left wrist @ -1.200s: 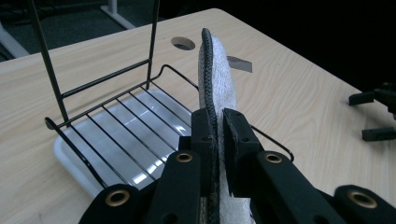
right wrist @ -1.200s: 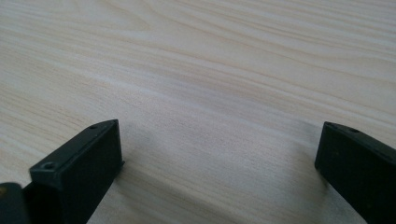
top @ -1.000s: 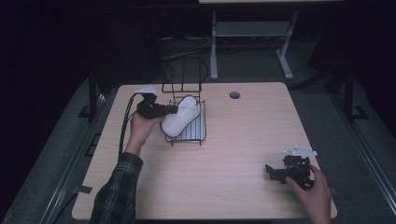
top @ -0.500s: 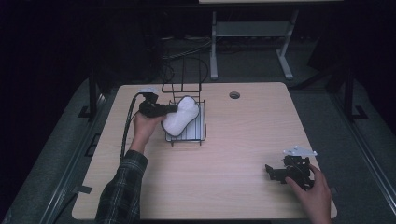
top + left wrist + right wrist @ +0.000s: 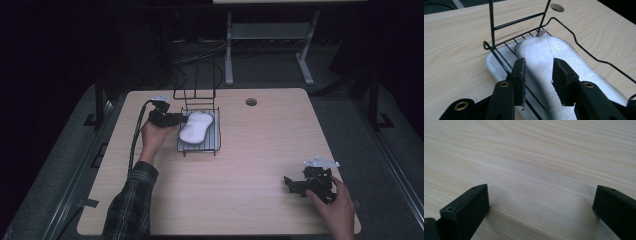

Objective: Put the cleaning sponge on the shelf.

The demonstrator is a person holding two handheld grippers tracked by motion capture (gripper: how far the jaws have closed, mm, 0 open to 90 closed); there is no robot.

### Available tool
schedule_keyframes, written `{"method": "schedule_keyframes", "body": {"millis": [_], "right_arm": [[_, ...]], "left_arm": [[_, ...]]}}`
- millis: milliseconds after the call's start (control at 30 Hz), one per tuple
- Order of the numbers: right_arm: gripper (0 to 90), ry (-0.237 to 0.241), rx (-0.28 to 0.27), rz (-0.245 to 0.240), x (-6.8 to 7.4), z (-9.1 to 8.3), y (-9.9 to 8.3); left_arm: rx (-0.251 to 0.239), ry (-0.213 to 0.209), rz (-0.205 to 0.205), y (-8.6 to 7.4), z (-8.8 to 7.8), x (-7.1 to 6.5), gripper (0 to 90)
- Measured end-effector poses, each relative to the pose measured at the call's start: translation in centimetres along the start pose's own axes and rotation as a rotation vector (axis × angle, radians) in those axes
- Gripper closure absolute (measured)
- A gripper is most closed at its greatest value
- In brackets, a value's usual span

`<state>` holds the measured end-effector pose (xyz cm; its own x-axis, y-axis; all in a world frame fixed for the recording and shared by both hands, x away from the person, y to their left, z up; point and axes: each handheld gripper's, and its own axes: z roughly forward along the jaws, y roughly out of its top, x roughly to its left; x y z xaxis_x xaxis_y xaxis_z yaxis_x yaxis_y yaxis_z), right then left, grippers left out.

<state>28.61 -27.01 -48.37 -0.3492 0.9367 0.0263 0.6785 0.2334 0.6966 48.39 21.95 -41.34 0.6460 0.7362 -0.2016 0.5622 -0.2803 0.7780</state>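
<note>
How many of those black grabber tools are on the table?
2. The left gripper is at the wire rack, its fingers over the white pad; the right gripper rests near the table's front right corner.

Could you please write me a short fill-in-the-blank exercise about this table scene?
1. The white fluffy slipper lies in a black wire ____.
2. The left hand-held gripper has its jaws ____ over the slipper.
3. The right hand-held gripper rests on the wooden ____, its jaws spread wide.
4. Under the wire rack sits a ____ tray.

Missing words: rack; open; table; white
</note>
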Motion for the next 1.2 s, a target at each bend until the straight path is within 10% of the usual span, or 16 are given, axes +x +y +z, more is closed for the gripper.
{"method": "schedule_keyframes", "body": {"millis": [300,633,1200], "right_arm": [[0.2,0.0,0.001,0.002,0.0,0.0,0.0],[0.2,0.0,0.0,0.0,0.0,0.0,0.0],[0.2,0.0,0.0,0.0,0.0,0.0,0.0]], "left_arm": [[0.009,-0.033,0.04,-1.8,-1.9,-0.8,89.7],[0.063,-0.091,0.111,-3.3,-1.0,-3.4,89.8],[0.024,-0.139,0.096,-3.1,-0.4,-4.4,86.9]]}}
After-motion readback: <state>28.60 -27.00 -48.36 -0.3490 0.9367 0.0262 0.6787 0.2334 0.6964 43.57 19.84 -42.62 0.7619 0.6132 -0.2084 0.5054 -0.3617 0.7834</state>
